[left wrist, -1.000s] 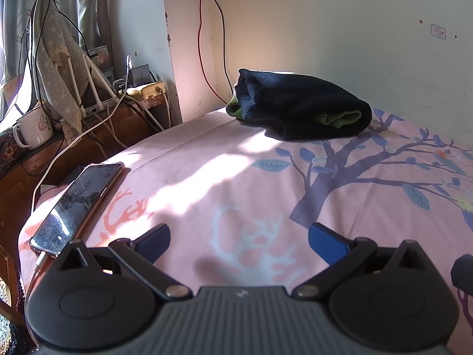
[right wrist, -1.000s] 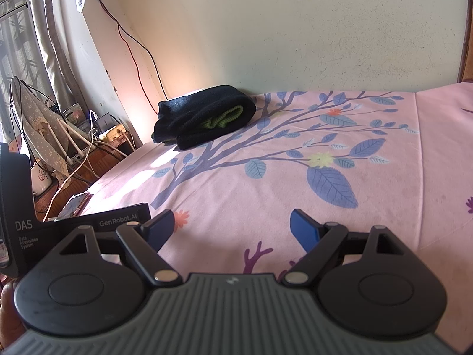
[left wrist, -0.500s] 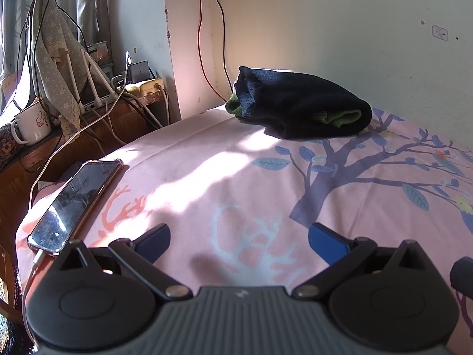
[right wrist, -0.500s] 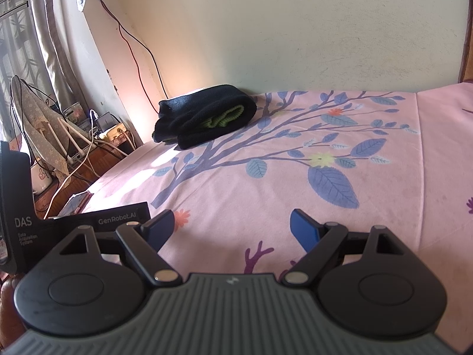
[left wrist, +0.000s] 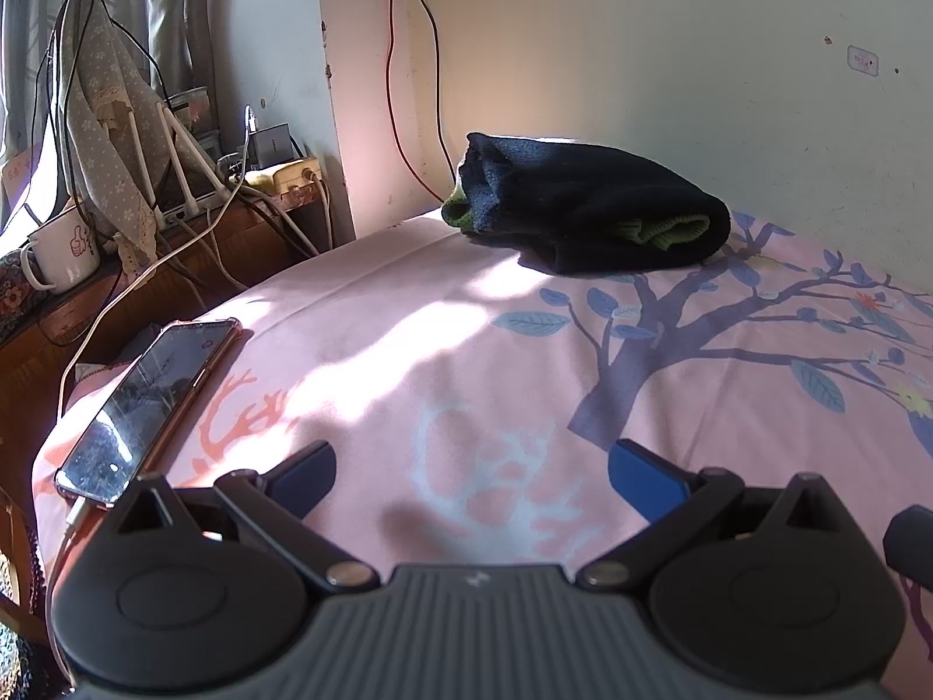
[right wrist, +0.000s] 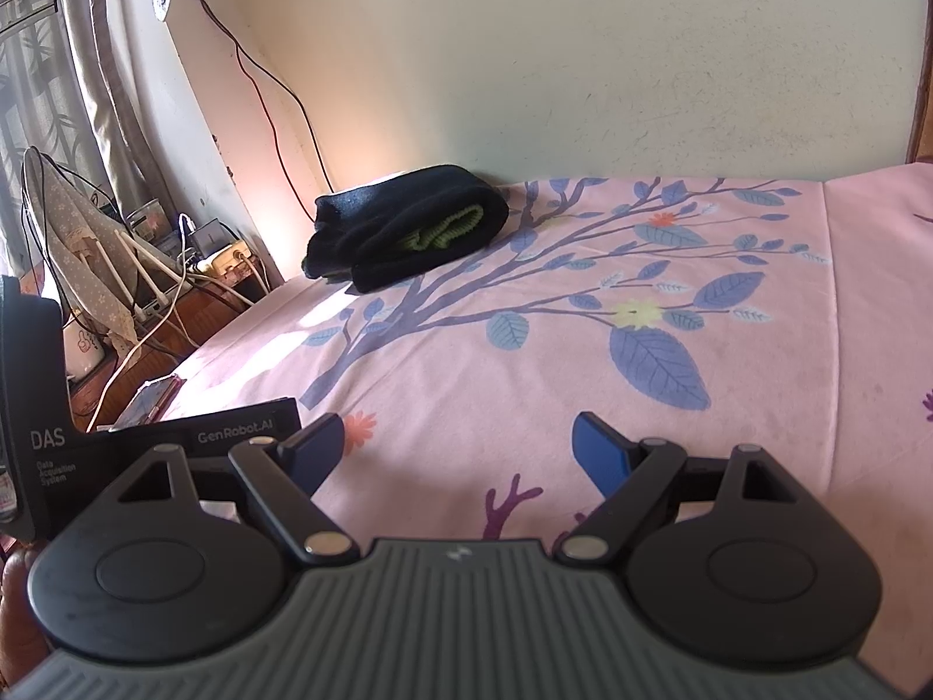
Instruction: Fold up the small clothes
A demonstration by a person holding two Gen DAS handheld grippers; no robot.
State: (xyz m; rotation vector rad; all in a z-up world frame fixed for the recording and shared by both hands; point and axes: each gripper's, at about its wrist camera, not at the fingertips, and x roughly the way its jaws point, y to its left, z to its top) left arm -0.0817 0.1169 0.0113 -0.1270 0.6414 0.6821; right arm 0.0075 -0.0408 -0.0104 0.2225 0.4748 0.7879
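A dark navy garment with green trim (left wrist: 589, 216) lies bundled on the pink patterned bed sheet (left wrist: 443, 350), close to the far wall; the right wrist view shows the same garment (right wrist: 408, 227) at the bed's far left. My left gripper (left wrist: 469, 469) hovers open over the near part of the sheet, nothing between its blue pads. My right gripper (right wrist: 458, 446) is open too, well short of the garment. The body of the left gripper (right wrist: 146, 443) shows at the lower left of the right wrist view.
A phone (left wrist: 151, 402) on a charging cable lies at the bed's left edge. Beyond it a wooden side table (left wrist: 175, 268) carries a white mug (left wrist: 61, 254), a router, a power strip and tangled cables. A cream wall (right wrist: 583, 70) bounds the bed's far side.
The left wrist view has drifted slightly, so the phone and the side table sit a little higher and further right in frame. Both grippers stay open and the garment has not moved.
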